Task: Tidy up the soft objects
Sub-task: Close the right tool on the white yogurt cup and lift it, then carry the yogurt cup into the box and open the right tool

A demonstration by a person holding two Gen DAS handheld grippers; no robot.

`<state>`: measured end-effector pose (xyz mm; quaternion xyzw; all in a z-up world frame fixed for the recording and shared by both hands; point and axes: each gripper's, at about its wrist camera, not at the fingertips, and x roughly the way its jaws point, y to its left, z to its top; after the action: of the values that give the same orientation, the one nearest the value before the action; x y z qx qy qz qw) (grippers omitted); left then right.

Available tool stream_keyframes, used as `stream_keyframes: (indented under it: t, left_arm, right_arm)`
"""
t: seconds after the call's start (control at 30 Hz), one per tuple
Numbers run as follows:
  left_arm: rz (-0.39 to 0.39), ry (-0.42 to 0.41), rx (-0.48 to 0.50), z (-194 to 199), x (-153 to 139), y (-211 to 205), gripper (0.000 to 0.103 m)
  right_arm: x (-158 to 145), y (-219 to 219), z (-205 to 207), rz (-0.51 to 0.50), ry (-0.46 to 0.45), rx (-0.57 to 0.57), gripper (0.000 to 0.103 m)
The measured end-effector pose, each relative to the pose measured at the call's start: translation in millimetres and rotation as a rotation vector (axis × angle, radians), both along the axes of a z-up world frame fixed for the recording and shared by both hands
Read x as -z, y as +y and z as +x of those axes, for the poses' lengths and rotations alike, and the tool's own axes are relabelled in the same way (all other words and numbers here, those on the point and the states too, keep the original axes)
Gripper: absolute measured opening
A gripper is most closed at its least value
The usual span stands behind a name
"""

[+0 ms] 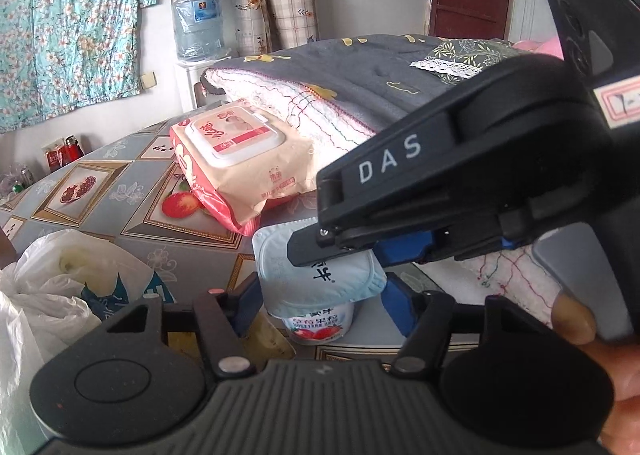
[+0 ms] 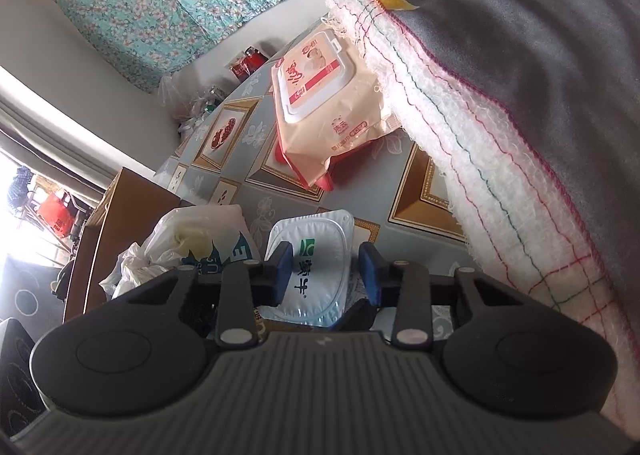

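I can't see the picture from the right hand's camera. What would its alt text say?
A handheld gripper straddles a foil-lidded yogurt cup on a patterned tablecloth, its blue pads on either side of the lid. Beyond lie a pack of wet wipes and, at right, a folded grey blanket; a white plastic bag sits left.

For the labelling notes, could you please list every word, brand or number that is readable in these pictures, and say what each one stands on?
"DAS": white letters on the black right gripper, seen from the left wrist.
"E": large letter on the plastic bag; the rest is hidden.
Yogurt cup: Chinese characters on lid and side, not reliably readable.
Wet wipes pack: Chinese print, too small to read.
Water jug: label blurred.
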<state>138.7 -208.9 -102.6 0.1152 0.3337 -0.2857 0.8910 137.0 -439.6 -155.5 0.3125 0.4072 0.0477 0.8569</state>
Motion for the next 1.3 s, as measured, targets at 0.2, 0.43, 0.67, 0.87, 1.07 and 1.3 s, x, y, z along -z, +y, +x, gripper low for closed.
stream_keyframes:
  t: [0.2, 0.43, 0.67, 0.87, 1.07, 1.3]
  left_arm:
    - [-0.023, 0.008, -0.011, 0.3, -1.7, 1.9, 0.065]
    - [-0.036, -0.021, -0.003, -10.1, -15.0, 2.5, 0.065]
    - [-0.062, -0.075, 0.006, -32.5, -39.2, 8.8, 0.065]
    - [-0.089, -0.115, -0.009, -54.3, -64.2, 21.7, 0.065]
    - [-0.121, -0.175, -0.044, -80.2, -92.9, 47.0, 0.065]
    - [-0.113, -0.241, -0.140, -107.7, -126.8, 90.7, 0.065]
  right_arm:
    - [-4.0, 1.9, -6.9, -0.022, -0.013, -0.001, 0.026]
    - [-19.8, 0.7, -23.4, -0.033, -0.041, -0.004, 0.025]
    - [-48.3, 4.8, -47.3, -0.054, -0.095, -0.009, 0.025]
    - [-78.4, 19.8, -69.7, -0.074, -0.147, -0.032, 0.025]
    - [-113.0, 48.3, -90.3, -0.101, -0.211, -0.085, 0.025]
    - [-148.2, 103.9, -99.3, -0.100, -0.276, -0.197, 0.025]
